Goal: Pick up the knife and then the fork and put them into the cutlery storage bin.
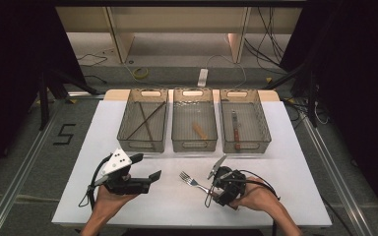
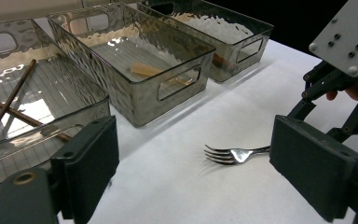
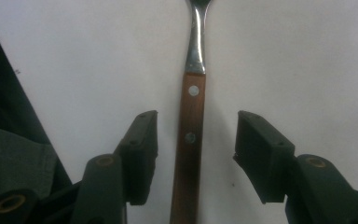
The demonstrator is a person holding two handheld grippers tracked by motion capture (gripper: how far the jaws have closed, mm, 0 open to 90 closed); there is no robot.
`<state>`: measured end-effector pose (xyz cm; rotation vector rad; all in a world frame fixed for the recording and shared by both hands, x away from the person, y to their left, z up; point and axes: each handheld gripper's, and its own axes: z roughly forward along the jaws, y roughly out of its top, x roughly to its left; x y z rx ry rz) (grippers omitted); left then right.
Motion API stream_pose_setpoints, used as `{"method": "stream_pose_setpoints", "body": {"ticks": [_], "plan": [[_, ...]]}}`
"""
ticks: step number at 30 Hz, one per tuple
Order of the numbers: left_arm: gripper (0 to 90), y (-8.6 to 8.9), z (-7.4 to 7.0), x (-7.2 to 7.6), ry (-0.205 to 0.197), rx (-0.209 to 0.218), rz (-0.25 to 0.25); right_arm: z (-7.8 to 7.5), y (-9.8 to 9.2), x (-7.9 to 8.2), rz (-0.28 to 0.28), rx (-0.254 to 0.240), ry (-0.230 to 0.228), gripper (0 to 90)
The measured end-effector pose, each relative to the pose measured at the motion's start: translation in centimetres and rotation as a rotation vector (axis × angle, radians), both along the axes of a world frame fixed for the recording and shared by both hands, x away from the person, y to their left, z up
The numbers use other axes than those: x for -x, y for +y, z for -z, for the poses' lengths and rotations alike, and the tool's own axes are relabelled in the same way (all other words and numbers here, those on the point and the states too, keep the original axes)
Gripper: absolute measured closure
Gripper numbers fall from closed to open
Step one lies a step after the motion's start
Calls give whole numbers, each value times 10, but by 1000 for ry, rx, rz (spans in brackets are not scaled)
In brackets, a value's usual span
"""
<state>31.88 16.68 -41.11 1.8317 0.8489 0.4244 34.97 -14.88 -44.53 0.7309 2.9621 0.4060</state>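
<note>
A metal fork with a wooden handle [image 1: 192, 181] lies on the white table, tines pointing toward the left. My right gripper [image 1: 216, 191] points down over its handle. In the right gripper view the jaws [image 3: 196, 122] straddle the wooden handle [image 3: 189, 140] with a gap on each side, so the gripper is open. My left gripper [image 1: 146, 167] hovers left of the fork, held level with its jaws wide open and nothing between them. From the left gripper view [image 2: 198, 172] the fork's tines [image 2: 223, 155] show on the table, with the right gripper [image 2: 340, 79] beyond.
Three clear grey bins stand in a row at the back. The left bin [image 1: 142, 145] holds crossed chopsticks [image 1: 145, 123], the middle bin [image 1: 194, 146] a small wooden piece [image 1: 200, 131], the right bin [image 1: 245, 146] a knife [image 1: 236, 130]. Table edges lie near both forearms.
</note>
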Motion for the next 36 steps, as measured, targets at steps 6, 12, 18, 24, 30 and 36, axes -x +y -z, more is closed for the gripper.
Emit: {"method": "stream_pose_setpoints", "body": {"ticks": [6, 12, 18, 24, 30, 36], "plan": [[152, 0, 0, 0, 1, -1, 0, 5, 1, 0, -15, 12, 2, 581], [152, -1, 0, 0, 3, -1, 0, 9, 1, -2, -9, 9, 6, 635], [152, -1, 0, 0, 3, 0, 1, 12, 3, -1, -26, 17, 1, 676], [152, -1, 1, 0, 5, 0, -1, 13, 4, 0, -42, 31, -8, 717], [152, -1, 1, 0, 6, 0, -2, 13, 6, 1, -36, 37, -3, 754], [152, -1, 1, -1, 6, -2, 0, 13, 6, 0, -43, 40, 2, 764]]}}
